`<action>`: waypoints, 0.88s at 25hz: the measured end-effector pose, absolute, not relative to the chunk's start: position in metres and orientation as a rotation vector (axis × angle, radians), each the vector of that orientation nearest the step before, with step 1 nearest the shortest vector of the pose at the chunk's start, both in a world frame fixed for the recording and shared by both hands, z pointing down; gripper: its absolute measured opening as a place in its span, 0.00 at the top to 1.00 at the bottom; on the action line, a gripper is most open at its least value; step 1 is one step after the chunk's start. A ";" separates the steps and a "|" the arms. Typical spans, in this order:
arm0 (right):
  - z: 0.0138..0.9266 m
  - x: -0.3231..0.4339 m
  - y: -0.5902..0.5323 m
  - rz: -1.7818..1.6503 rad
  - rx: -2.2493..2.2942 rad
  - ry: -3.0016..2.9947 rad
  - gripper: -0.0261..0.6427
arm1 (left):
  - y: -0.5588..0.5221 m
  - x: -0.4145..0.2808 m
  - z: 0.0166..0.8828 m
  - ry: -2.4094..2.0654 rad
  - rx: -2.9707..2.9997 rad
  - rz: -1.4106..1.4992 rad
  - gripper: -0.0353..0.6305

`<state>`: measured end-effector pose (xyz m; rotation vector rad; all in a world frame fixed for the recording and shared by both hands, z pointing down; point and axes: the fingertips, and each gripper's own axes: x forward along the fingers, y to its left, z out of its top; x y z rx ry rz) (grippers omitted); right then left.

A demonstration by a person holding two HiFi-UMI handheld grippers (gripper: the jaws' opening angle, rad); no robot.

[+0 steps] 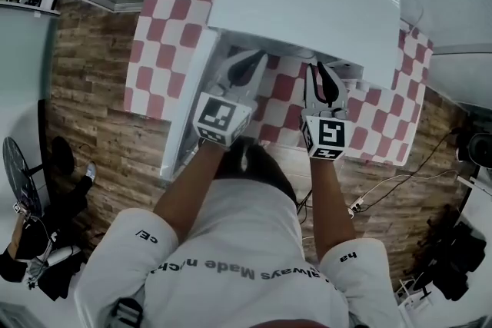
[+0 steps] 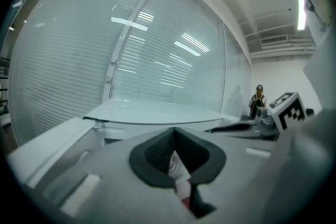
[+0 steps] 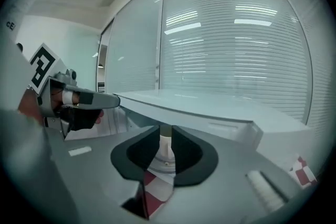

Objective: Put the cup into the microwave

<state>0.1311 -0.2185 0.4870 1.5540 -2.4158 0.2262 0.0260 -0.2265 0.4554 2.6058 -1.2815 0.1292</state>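
A white microwave [image 1: 307, 4] stands on the red-and-white checked table [image 1: 165, 34], its door [image 1: 188, 111] swung open to the left. My right gripper [image 1: 314, 71] reaches under the microwave's front edge. In the right gripper view its jaws [image 3: 165, 136] stand a narrow slit apart, and the white cup [image 3: 165, 148] fills that slit above a pale ring; most of the cup is hidden. My left gripper [image 1: 247, 61] hangs beside it at the opening. Its jaws [image 2: 174, 136] meet at the tips and hold nothing.
Wood floor surrounds the table. Cables and a power strip [image 1: 357, 203] lie to the right, and a dark fan [image 1: 19, 173] stands at the left. Window blinds [image 2: 131, 50] fill the background. A person [image 2: 257, 99] stands far off.
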 end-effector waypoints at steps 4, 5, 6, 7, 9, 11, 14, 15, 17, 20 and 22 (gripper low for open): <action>0.449 0.124 -0.203 0.217 1.529 -2.462 0.86 | -0.212 0.023 0.428 -1.252 2.608 0.106 0.94; 0.440 0.123 -0.200 0.216 1.524 -2.474 0.86 | -0.208 0.024 0.421 -1.243 2.614 0.110 0.94; 0.430 0.122 -0.196 0.215 1.519 -2.486 0.86 | -0.204 0.026 0.414 -1.234 2.622 0.115 0.94; 0.420 0.121 -0.192 0.215 1.513 -2.498 0.86 | -0.201 0.027 0.407 -1.228 2.630 0.116 0.94; 0.399 0.118 -0.186 0.215 1.501 -2.521 0.86 | -0.195 0.027 0.390 -1.220 2.641 0.102 0.94; 0.379 0.115 -0.180 0.202 1.489 -2.545 0.87 | -0.190 0.025 0.373 -1.220 2.651 0.082 0.94; 0.352 0.110 -0.171 0.174 1.464 -2.577 0.88 | -0.183 0.021 0.348 -1.222 2.667 0.053 0.94; 0.344 0.108 -0.168 0.172 1.456 -2.586 0.88 | -0.181 0.020 0.341 -1.217 2.668 0.044 0.94; 0.330 0.105 -0.161 0.192 1.443 -2.601 0.88 | -0.174 0.019 0.327 -1.205 2.673 0.027 0.94; 0.308 0.101 -0.150 0.183 1.418 -2.633 0.88 | -0.163 0.020 0.307 -1.186 2.690 0.013 0.94; 0.294 0.097 -0.143 0.164 1.400 -2.650 0.88 | -0.157 0.021 0.294 -1.173 2.697 0.001 0.94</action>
